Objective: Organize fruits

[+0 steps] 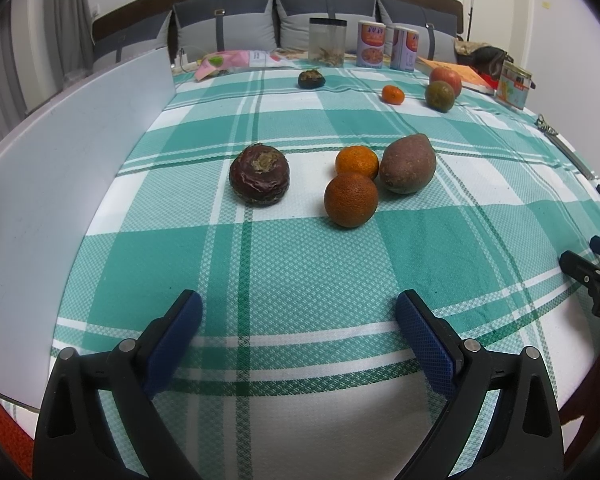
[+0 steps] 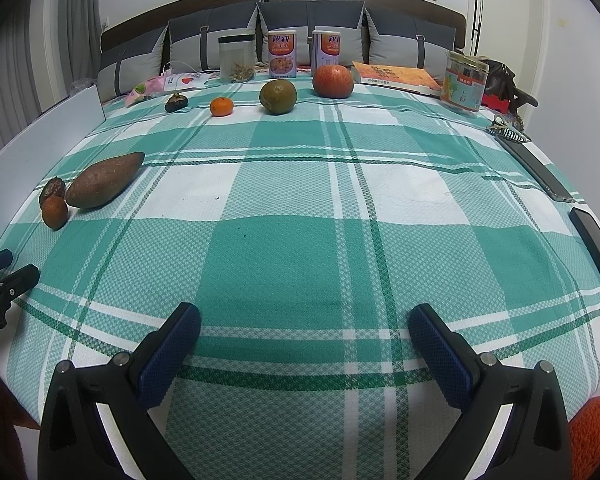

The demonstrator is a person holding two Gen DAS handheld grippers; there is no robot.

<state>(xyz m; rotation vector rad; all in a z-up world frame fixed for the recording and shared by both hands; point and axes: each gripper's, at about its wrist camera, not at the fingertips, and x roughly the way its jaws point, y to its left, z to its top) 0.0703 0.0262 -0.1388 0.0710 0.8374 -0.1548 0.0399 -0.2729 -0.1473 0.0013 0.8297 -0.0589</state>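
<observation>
Left gripper (image 1: 299, 312): jaws spread wide, blue pads holding nothing, hovering over the green-and-white checked tablecloth (image 1: 300, 264).
Right gripper (image 2: 305, 326): equally wide apart, empty, above bare cloth; its tip also shows at the right edge of the left wrist view.
Near group: a dark wrinkled fruit (image 1: 259, 178) stands apart to the left; two oranges, the nearer orange (image 1: 351, 199) touching the farther orange (image 1: 357, 162), with a brownish sweet potato (image 1: 407, 163) just beside them.
Far row: a small dark fruit (image 2: 176, 103), a tangerine (image 2: 221, 106), a greenish round fruit (image 2: 278, 96), a red apple (image 2: 333, 81), well apart from each other.
Obstacles: none between either gripper and the fruit (open cloth only).
Behind: a clear jar (image 2: 237, 58), two labelled cans (image 2: 282, 53), a book (image 2: 400, 76), a plastic tub (image 2: 463, 82), grey cushions (image 2: 312, 28).
Left edge: white board (image 1: 60, 152).
Writing: Chinese characters on the cans, too small to read.
</observation>
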